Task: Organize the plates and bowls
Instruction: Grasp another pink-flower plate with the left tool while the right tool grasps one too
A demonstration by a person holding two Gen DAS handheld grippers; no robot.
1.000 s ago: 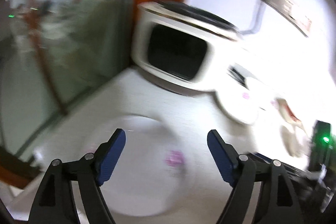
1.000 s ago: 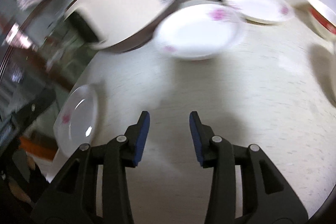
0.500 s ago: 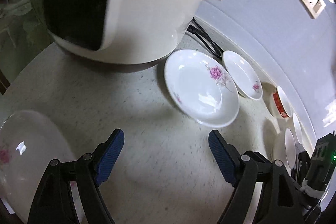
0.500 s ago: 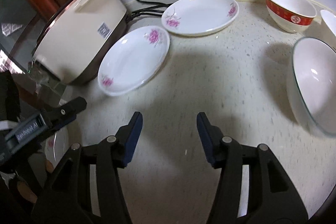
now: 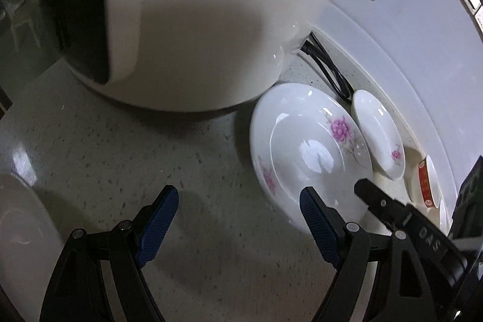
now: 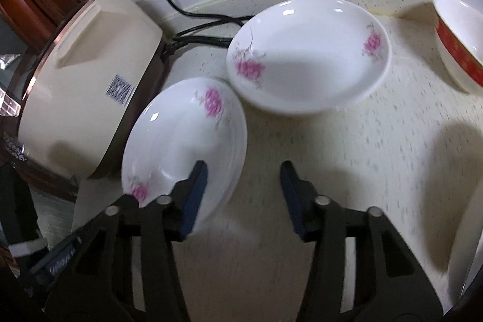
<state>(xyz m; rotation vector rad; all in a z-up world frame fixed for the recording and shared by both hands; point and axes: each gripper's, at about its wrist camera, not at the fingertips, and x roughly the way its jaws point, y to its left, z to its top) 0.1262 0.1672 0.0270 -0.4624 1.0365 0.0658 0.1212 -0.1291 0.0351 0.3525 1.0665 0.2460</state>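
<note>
Speckled counter (image 6: 347, 141) carries a flowered plate (image 6: 184, 135) just left of the right gripper (image 6: 244, 189), nearer than the left gripper (image 5: 238, 219); both jaws spread, empty

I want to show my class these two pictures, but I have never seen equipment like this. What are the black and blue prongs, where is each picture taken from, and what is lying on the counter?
There is no robot here. A person holds a two-finger gripper in each hand, and a wide-angle camera on each looks forward along its black fingers with blue pads.

One picture is from the left gripper, the other from the right gripper. Both are open and hold nothing.

On the speckled pale counter stands a cream electric cooker with black cables behind it. Beside it lies a white plate with pink flowers, and next to that a second flowered white plate. Further right is a white bowl with a red band. The left view also shows another white plate at its left edge.

The right gripper's left finger is over the near plate's rim.
</note>
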